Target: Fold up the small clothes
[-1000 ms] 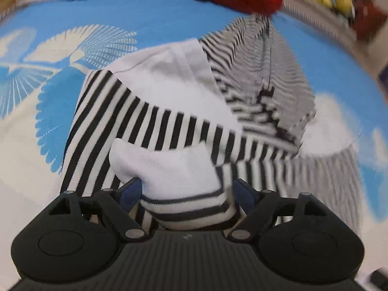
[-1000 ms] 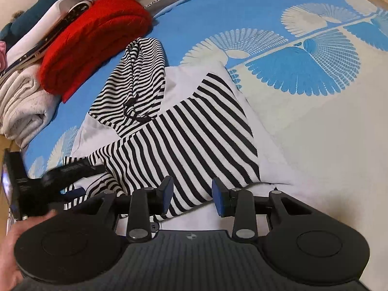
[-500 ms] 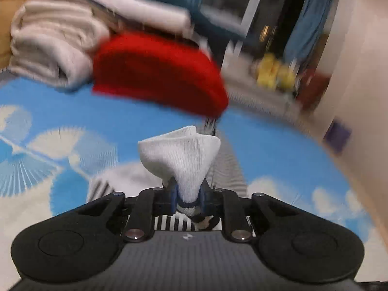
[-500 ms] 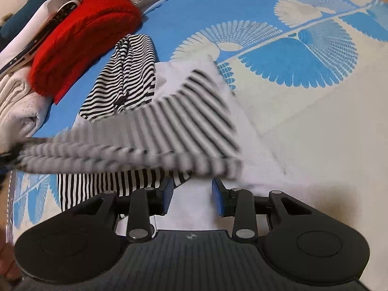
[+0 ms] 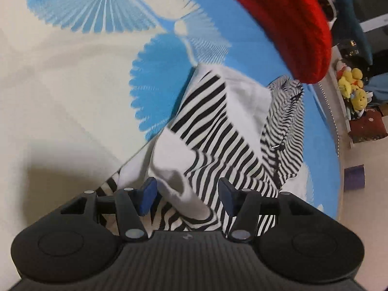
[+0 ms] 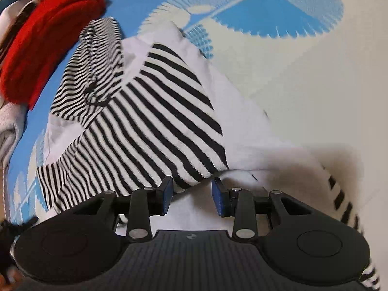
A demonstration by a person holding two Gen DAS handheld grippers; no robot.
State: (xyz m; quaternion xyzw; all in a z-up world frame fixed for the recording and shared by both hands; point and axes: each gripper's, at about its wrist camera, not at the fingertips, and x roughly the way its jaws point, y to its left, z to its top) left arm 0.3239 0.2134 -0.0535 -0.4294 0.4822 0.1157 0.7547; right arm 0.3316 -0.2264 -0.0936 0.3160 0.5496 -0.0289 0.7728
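the black-and-white striped knit garment (image 6: 155, 121) lies partly folded on the blue and cream fan-patterned bedspread (image 6: 303, 72), just beside a folded red knit (image 6: 46, 43). the left gripper (image 5: 186, 196) stands apart with a loose white fold between its fingers, unpinched, and the right gripper (image 6: 191, 194) gapes empty at the hem. that unheld flap may spring open, skewing the fold.

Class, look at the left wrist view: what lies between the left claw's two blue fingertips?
A white fold of the striped garment lies loose between the open left claw fingertips.
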